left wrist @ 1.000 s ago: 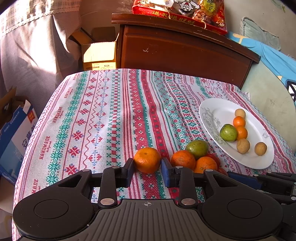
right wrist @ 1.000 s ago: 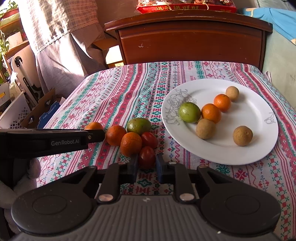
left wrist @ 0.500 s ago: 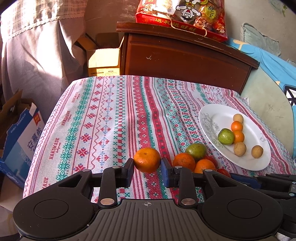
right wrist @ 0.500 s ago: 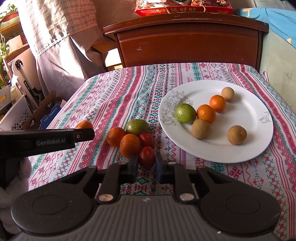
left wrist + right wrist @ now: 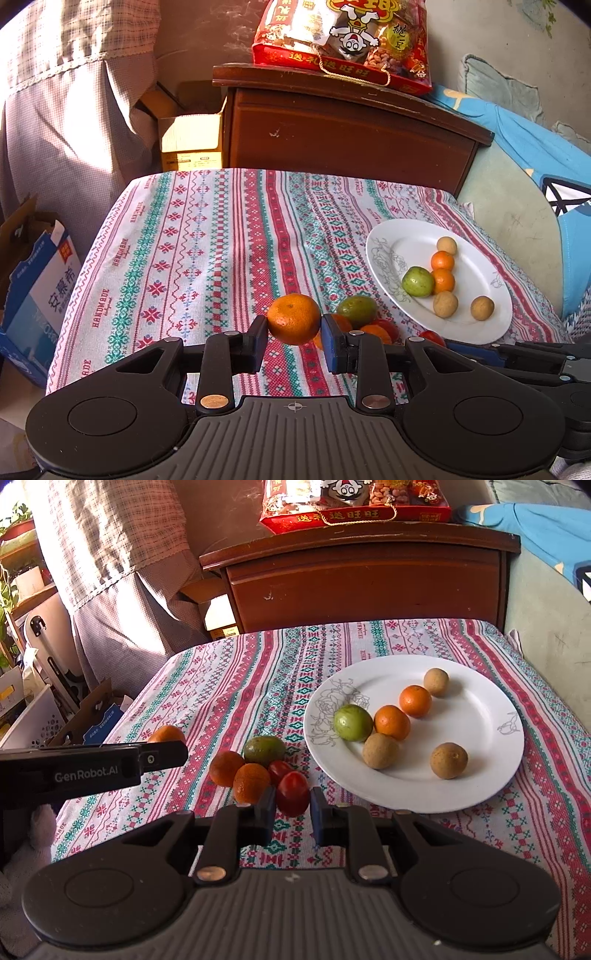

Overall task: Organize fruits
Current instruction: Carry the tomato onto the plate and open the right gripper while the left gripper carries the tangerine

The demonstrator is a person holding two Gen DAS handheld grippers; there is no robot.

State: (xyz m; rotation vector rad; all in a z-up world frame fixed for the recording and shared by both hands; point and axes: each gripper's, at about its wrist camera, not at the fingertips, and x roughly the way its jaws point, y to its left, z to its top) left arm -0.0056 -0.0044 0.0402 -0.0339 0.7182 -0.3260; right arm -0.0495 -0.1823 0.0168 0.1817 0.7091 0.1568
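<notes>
Nearest in the left wrist view, the left gripper (image 5: 294, 326) is seen pinching a mandarin (image 5: 293, 318) between its two pads, one pad pressed on each side of the fruit. The mandarin is held clear of the patterned tablecloth (image 5: 207, 258), just in front of the fingertips.

In the right wrist view, the right gripper (image 5: 292, 806) is closed on a red tomato (image 5: 293, 793), which is clamped between the pads at the near edge of a small fruit pile (image 5: 255, 764). A second red tomato (image 5: 279, 771), two orange fruits and a green fruit (image 5: 264, 750) are left in that pile, touching one another on the cloth, just beyond and left of the right gripper's fingers. The left gripper's body is seen at the left of this view, with the mandarin partly hidden behind it.

Farther right, a white plate (image 5: 480, 716) is set on the cloth, just beside the pile. On it, a green fruit (image 5: 352, 723), two small oranges (image 5: 392, 722) and three brown round fruits (image 5: 448, 760) are laid; all but one brown fruit form a loose row.

Beyond the table's far edge, a dark wooden cabinet (image 5: 347, 129) is seen, with a red snack bag (image 5: 343, 40) resting on top. A cardboard box (image 5: 192, 140) is placed left of it.
</notes>
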